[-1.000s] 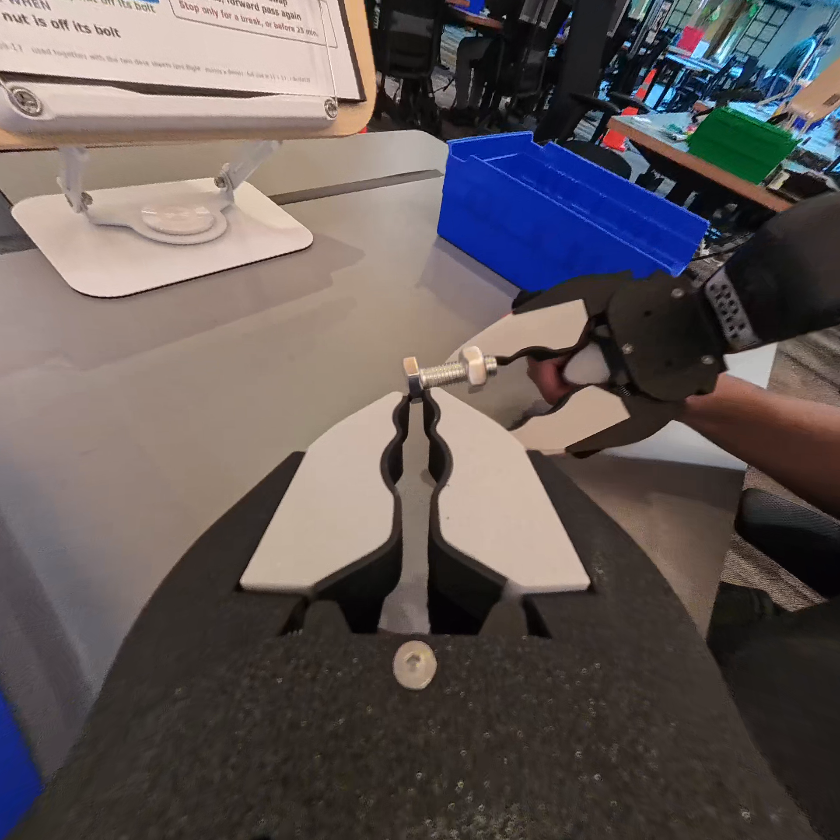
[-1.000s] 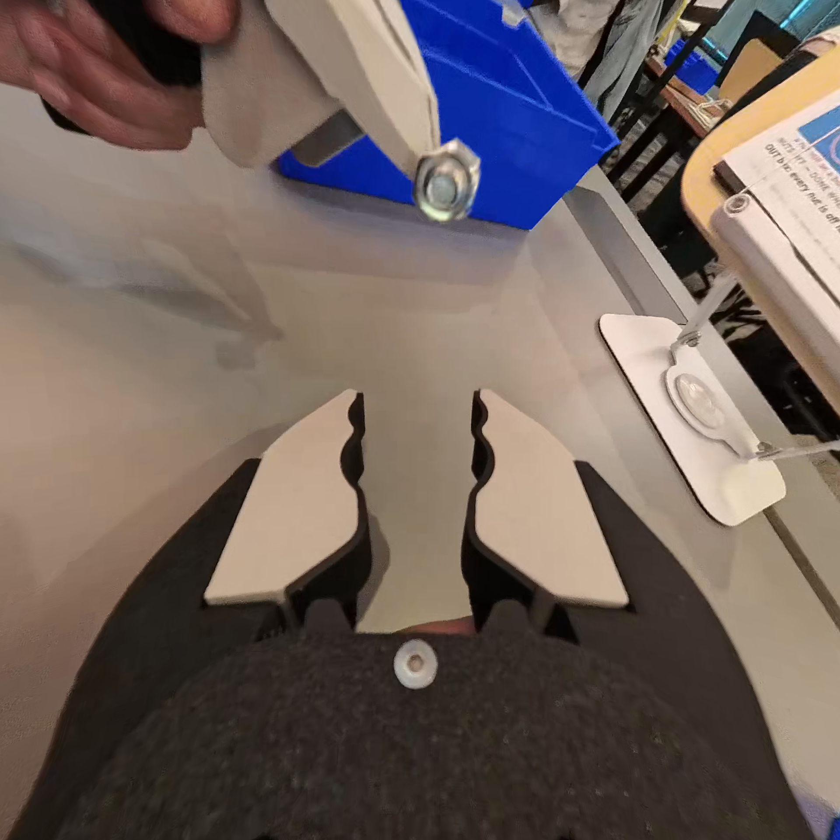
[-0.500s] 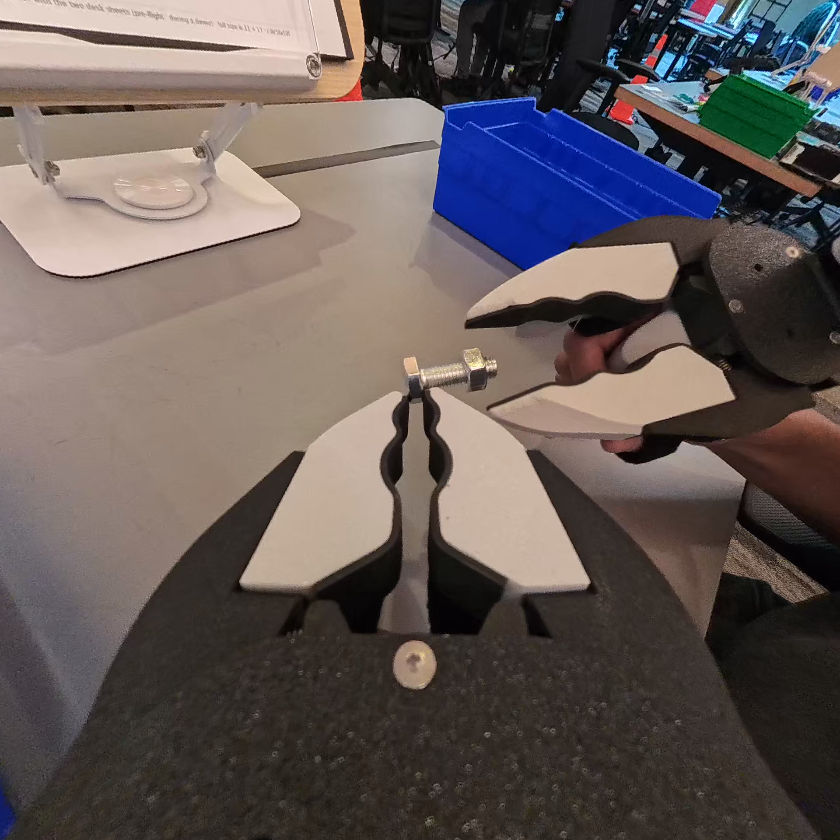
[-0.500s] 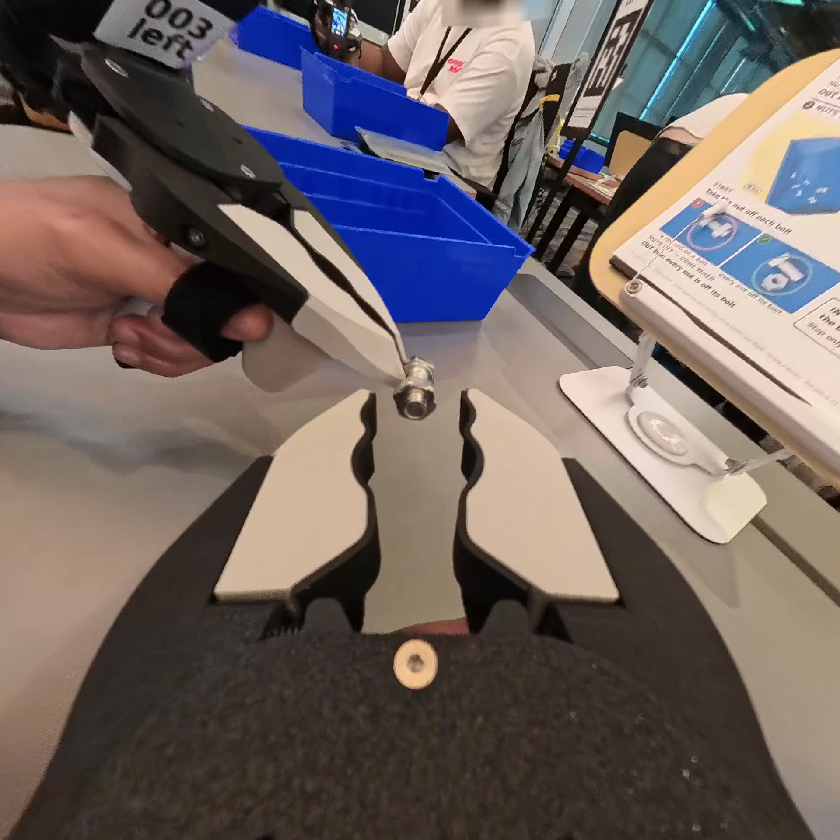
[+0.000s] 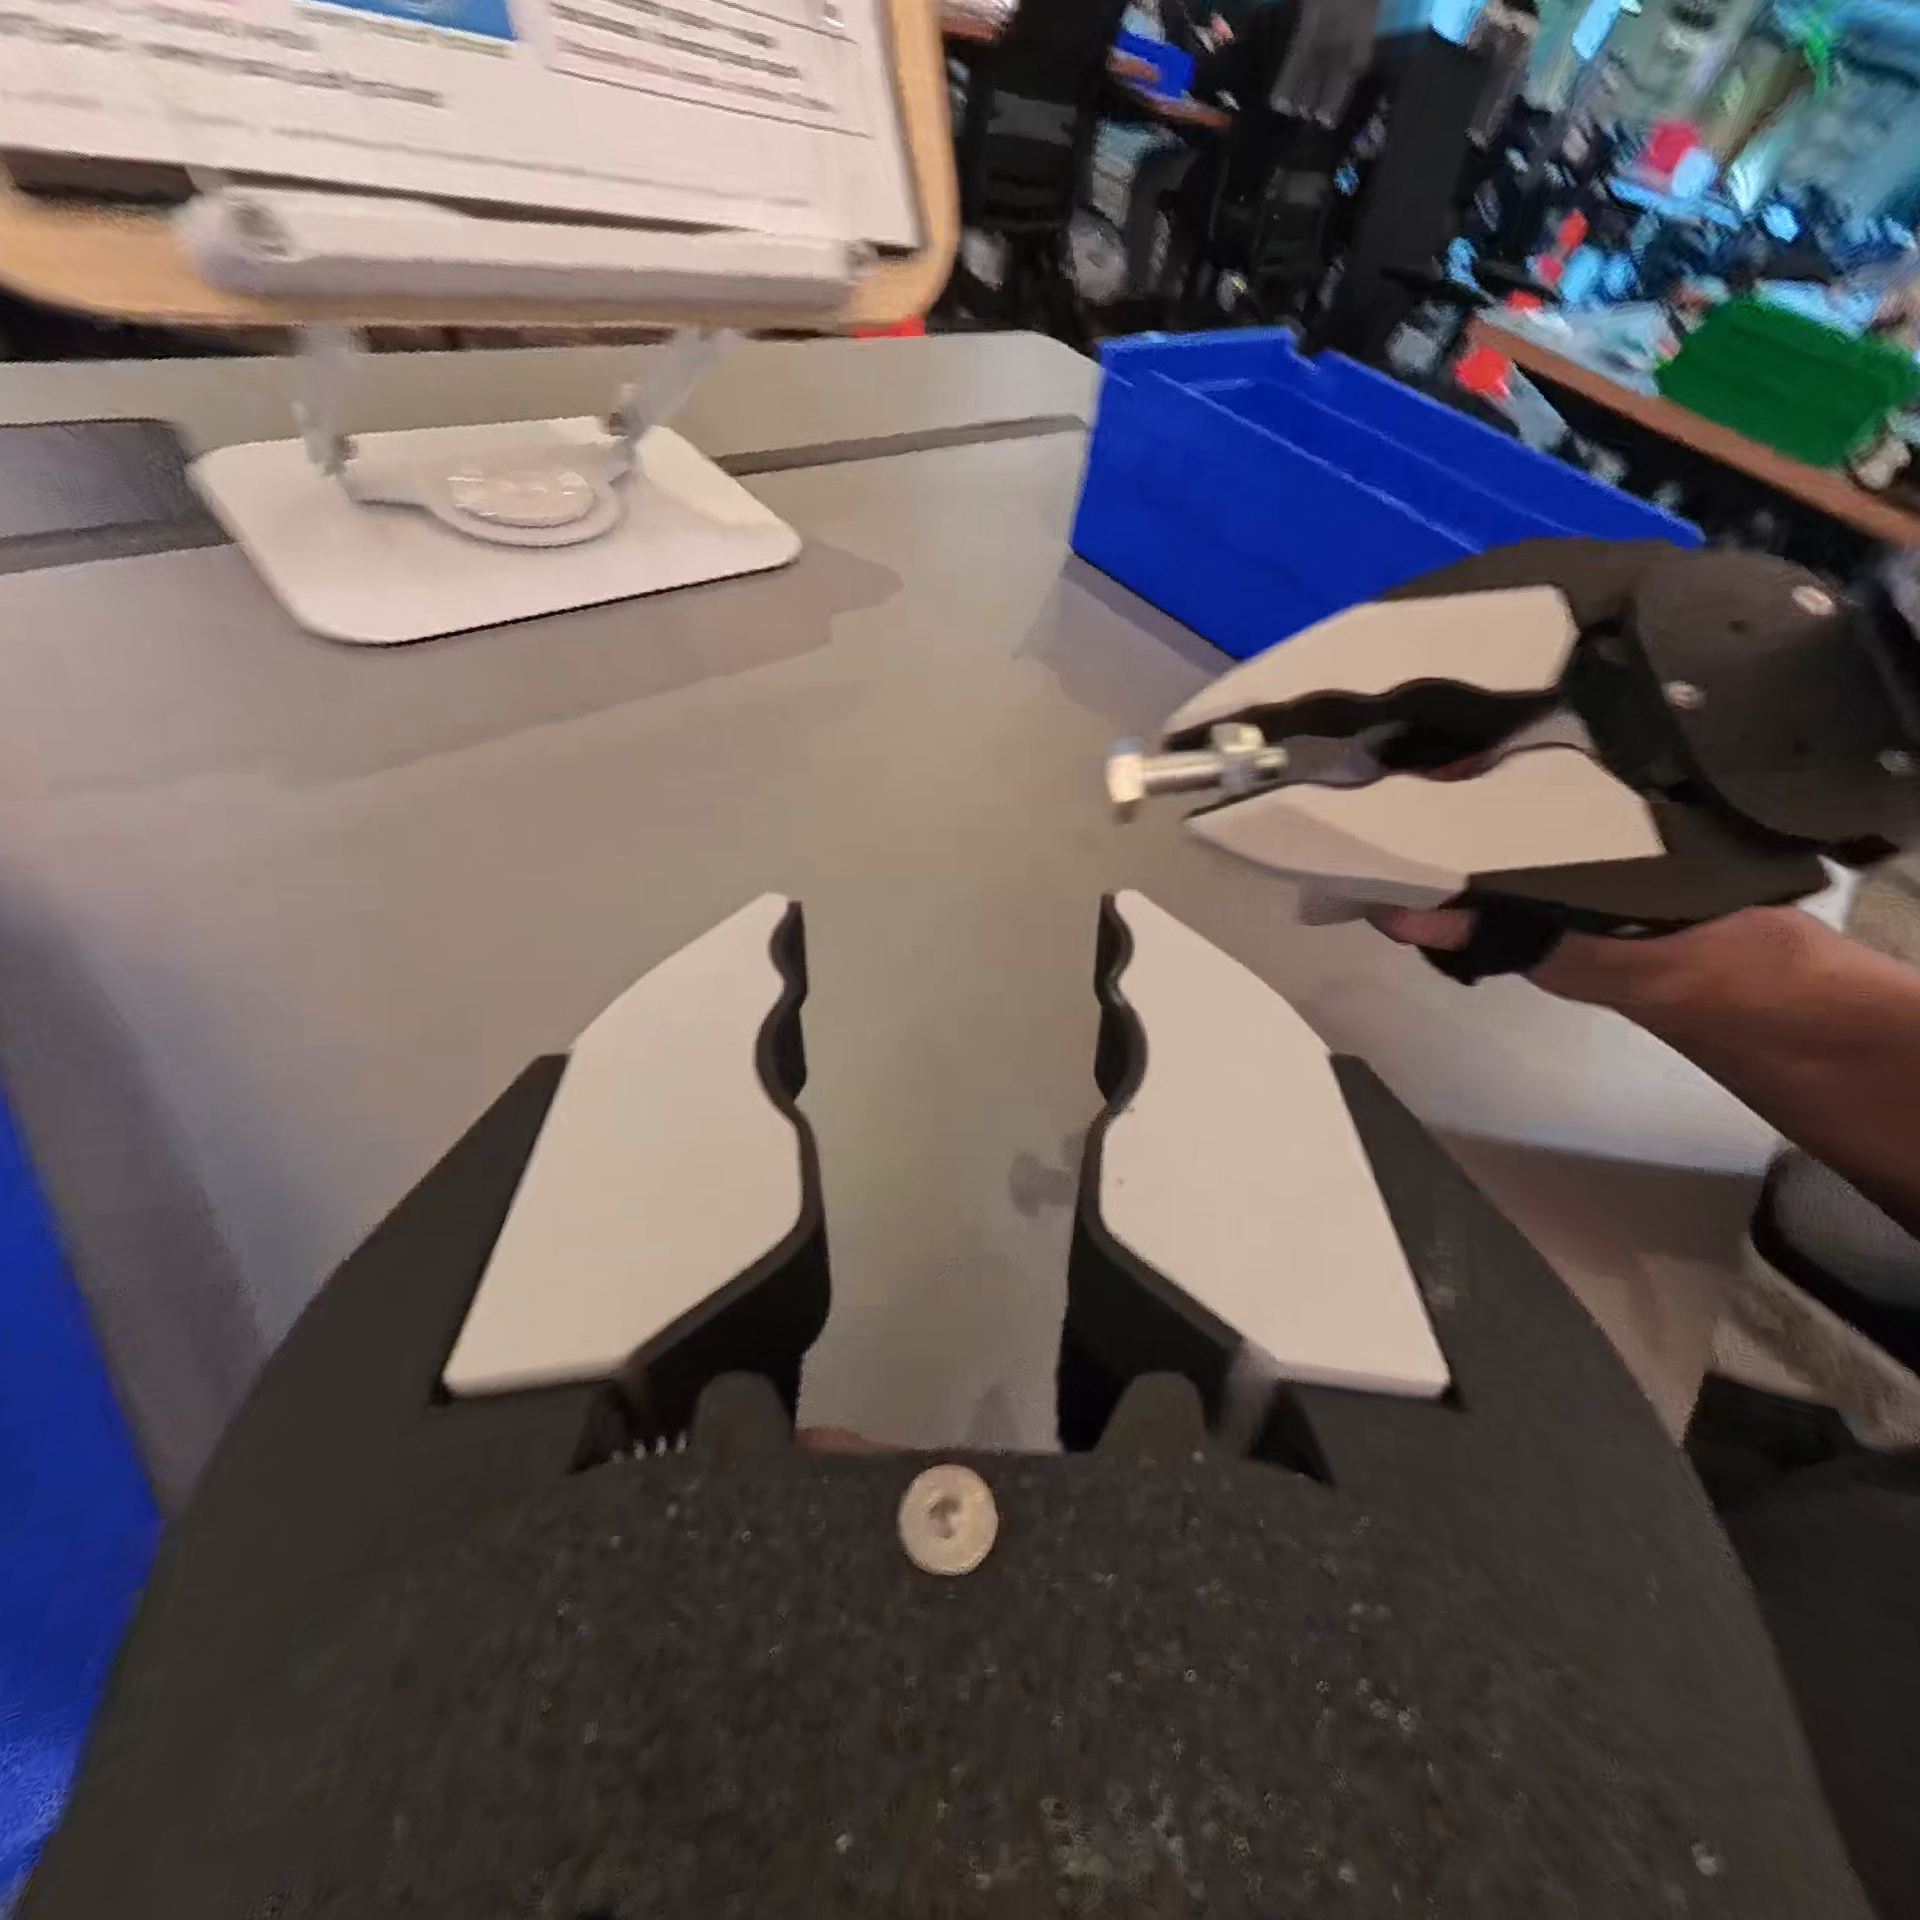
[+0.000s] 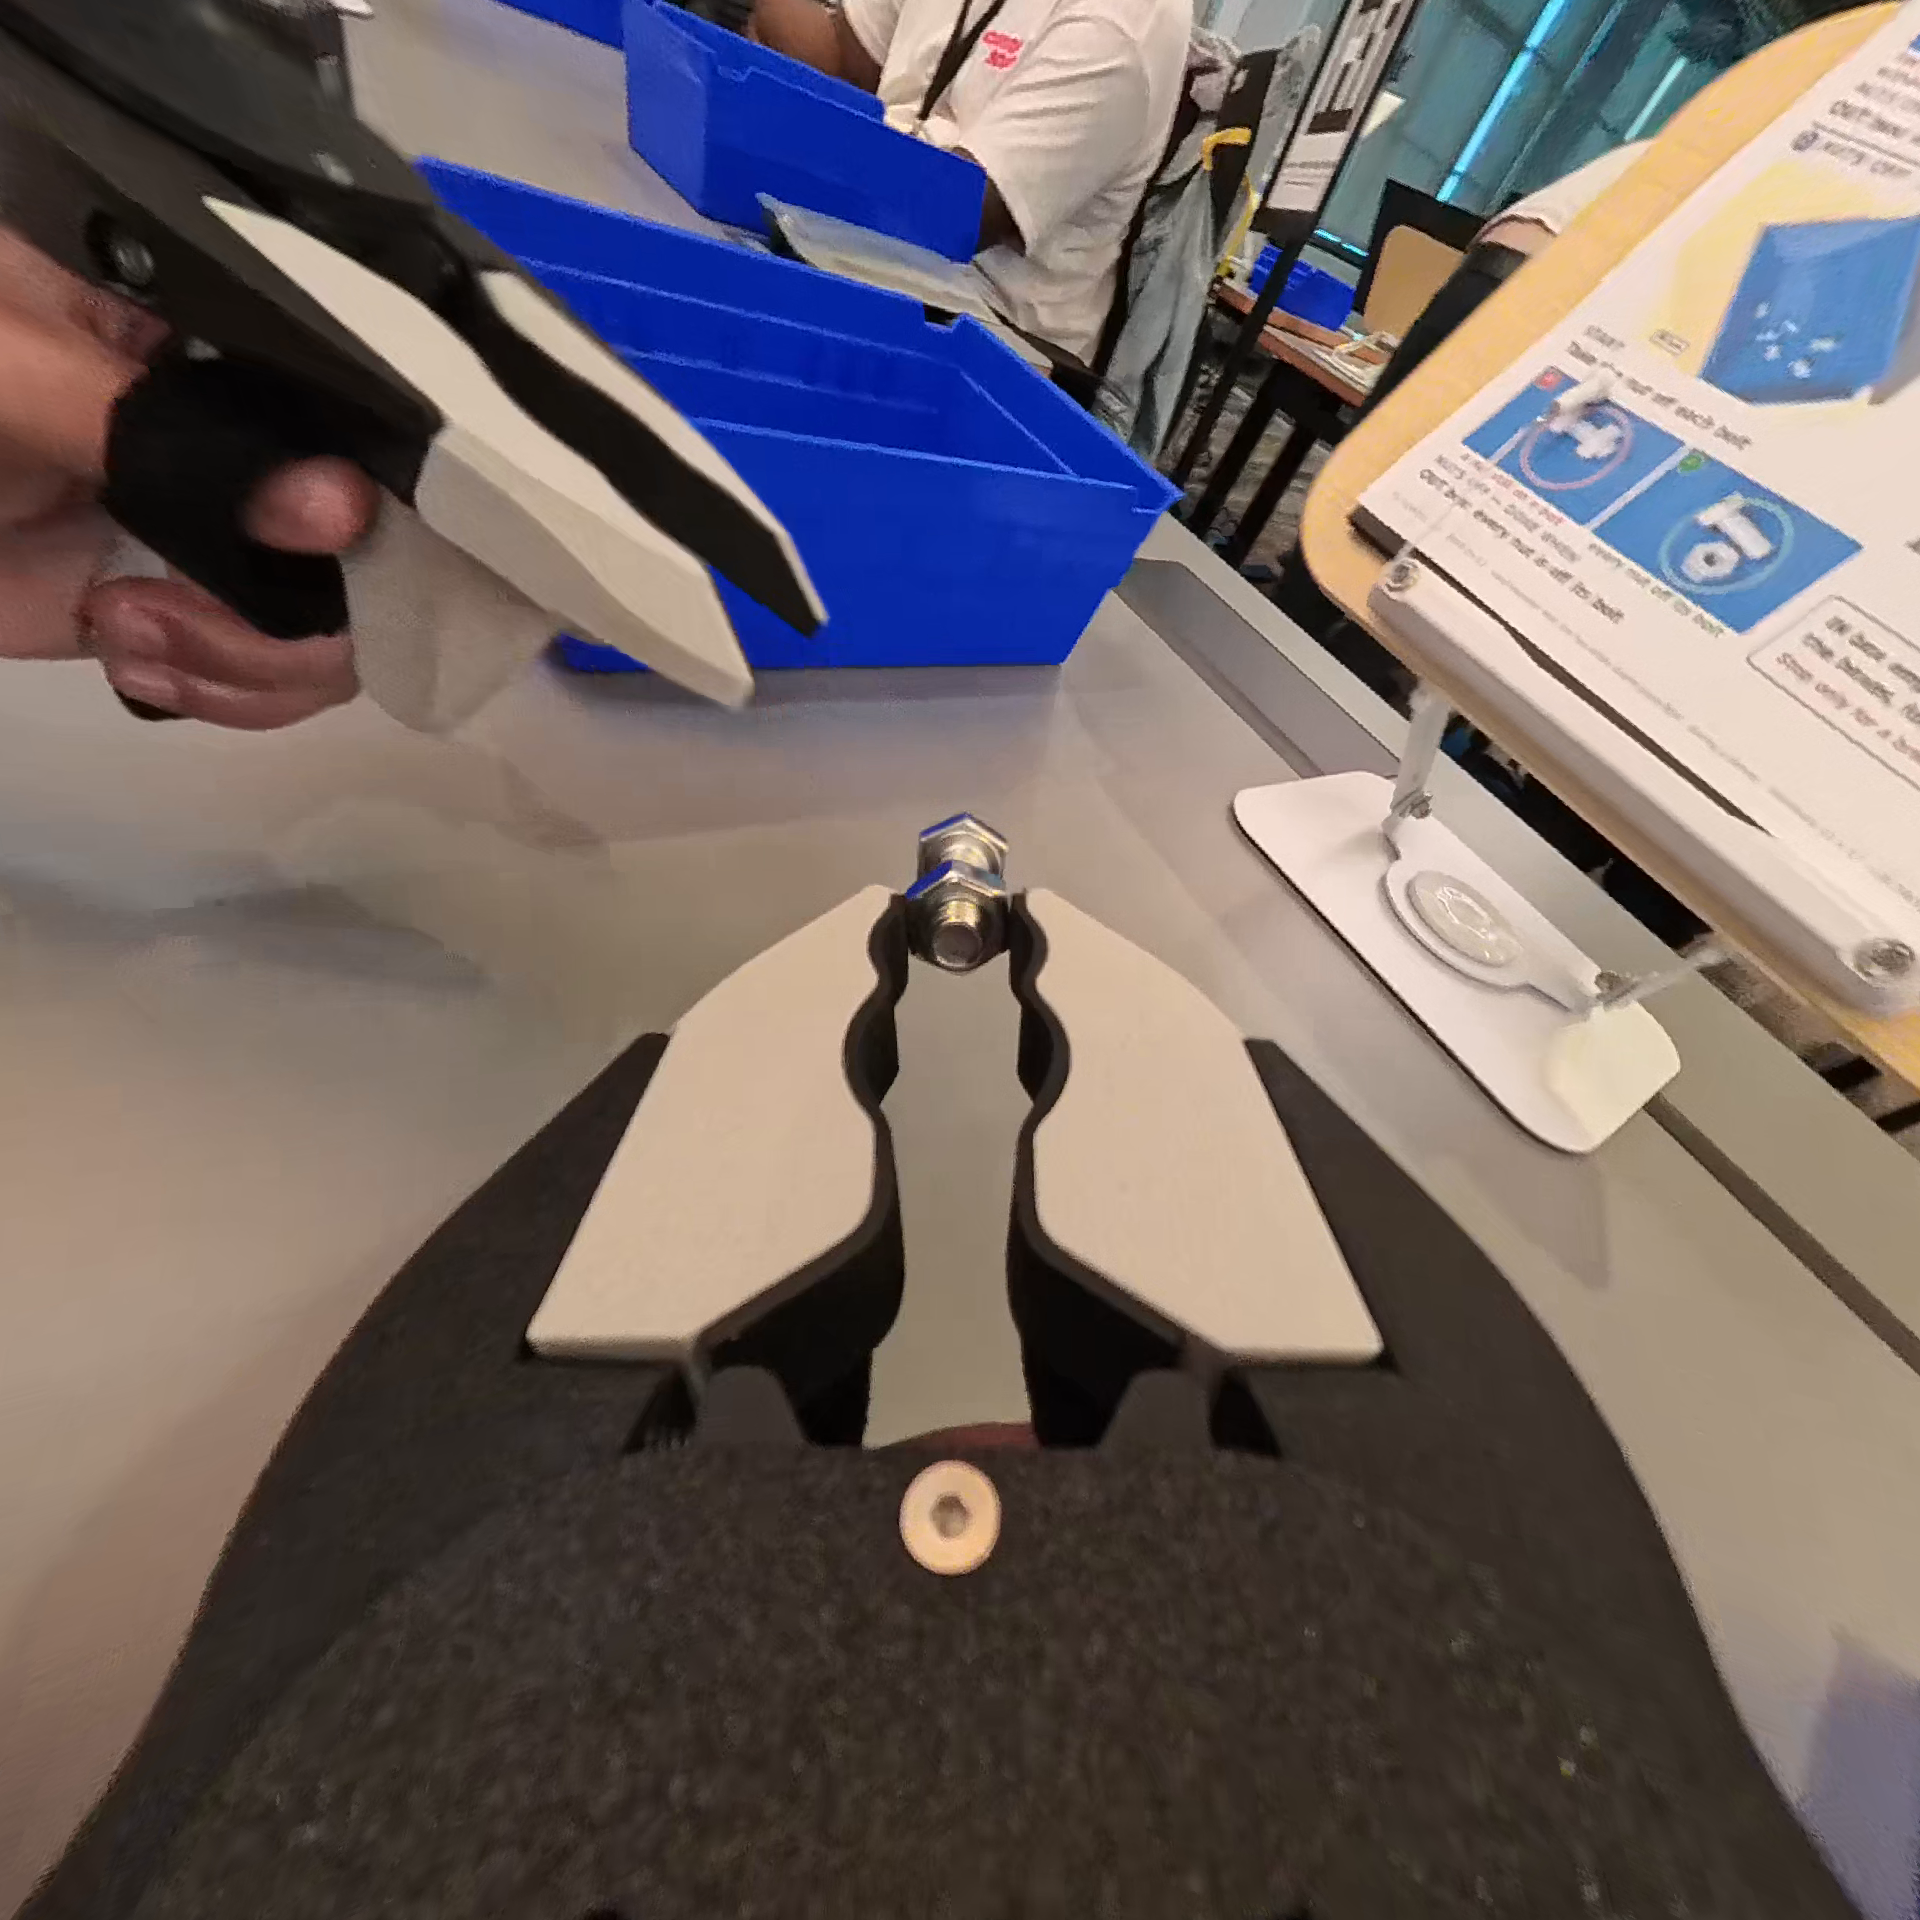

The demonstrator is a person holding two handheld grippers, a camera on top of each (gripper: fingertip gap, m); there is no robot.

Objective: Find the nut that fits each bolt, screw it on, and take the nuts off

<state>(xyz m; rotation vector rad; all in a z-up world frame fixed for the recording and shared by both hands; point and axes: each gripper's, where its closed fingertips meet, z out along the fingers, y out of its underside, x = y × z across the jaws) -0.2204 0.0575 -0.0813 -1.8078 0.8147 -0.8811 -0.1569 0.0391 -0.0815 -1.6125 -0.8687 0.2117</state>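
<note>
A silver bolt point(image 5: 1164, 777) with a hex nut point(image 5: 1242, 750) threaded on it is held in the air above the grey table point(image 5: 520, 831). My right gripper point(image 6: 956, 914) is shut on the nut point(image 6: 956, 891). The bolt's head point(image 6: 956, 836) points away from it and the thread end faces the camera. The right gripper also shows in the left wrist view point(image 5: 1184, 774), to the right and ahead. My left gripper point(image 5: 951, 914) is open and empty, a short way from the bolt. It shows in the right wrist view point(image 6: 769, 644) at upper left, held in a hand.
A blue bin point(image 5: 1299, 488) stands at the table's far right; it also shows in the right wrist view point(image 6: 883, 499). A white stand holding an instruction board point(image 5: 499, 520) stands at the back point(image 6: 1455, 966). A person in a white shirt point(image 6: 1039, 156) sits behind more blue bins.
My left gripper has let go of the bolt, opened and drawn back. My right gripper has closed on the nut and now holds the bolt alone.
</note>
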